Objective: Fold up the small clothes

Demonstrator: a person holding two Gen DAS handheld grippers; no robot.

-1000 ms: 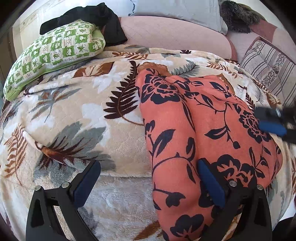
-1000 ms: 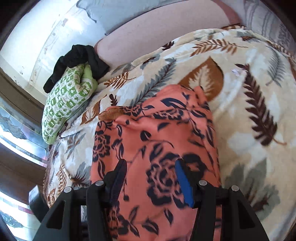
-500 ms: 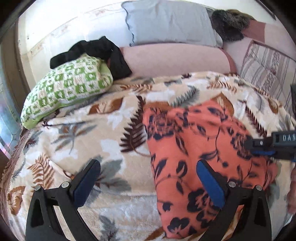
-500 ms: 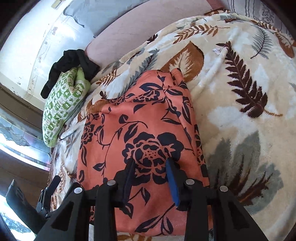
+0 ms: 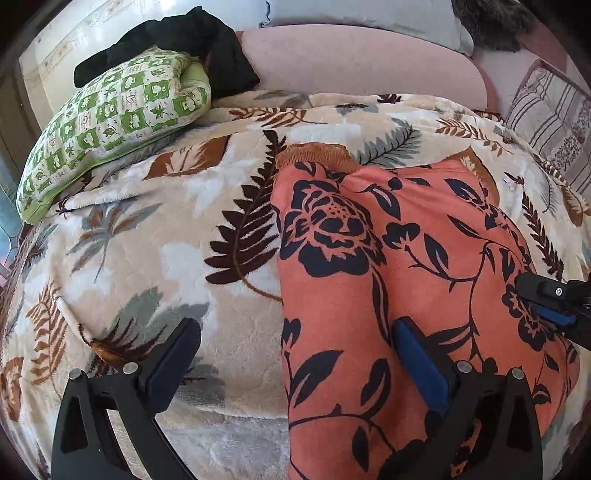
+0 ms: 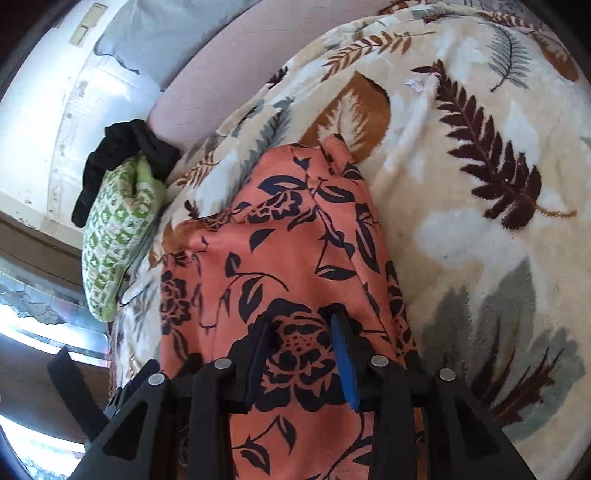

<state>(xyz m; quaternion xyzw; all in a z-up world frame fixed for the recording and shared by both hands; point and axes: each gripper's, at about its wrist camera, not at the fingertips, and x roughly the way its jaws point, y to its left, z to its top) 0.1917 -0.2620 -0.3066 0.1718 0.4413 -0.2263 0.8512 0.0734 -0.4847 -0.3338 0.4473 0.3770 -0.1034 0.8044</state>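
Observation:
An orange garment with a dark floral print [image 5: 399,266] lies folded on a leaf-patterned blanket [image 5: 147,240]; it also shows in the right wrist view [image 6: 295,258]. My left gripper [image 5: 295,354] is open wide over the garment's near left edge, its right finger over the cloth and its left finger over the blanket. My right gripper [image 6: 301,343] hangs over the garment's near part with its jaws partly open around a floral patch; no cloth is pinched between them. It also shows at the right edge of the left wrist view [image 5: 554,306].
A green checked pillow [image 5: 110,122] with a black garment [image 5: 192,40] on it lies at the far left. A pink bolster [image 5: 351,62], a grey pillow [image 5: 362,14] and a striped cushion [image 5: 554,118] line the back. The blanket [image 6: 480,221] extends to the right.
The left gripper dipped back closer to the garment after lifting. The right gripper's jaws narrowed from a wider opening and it drew back toward the garment's near edge.

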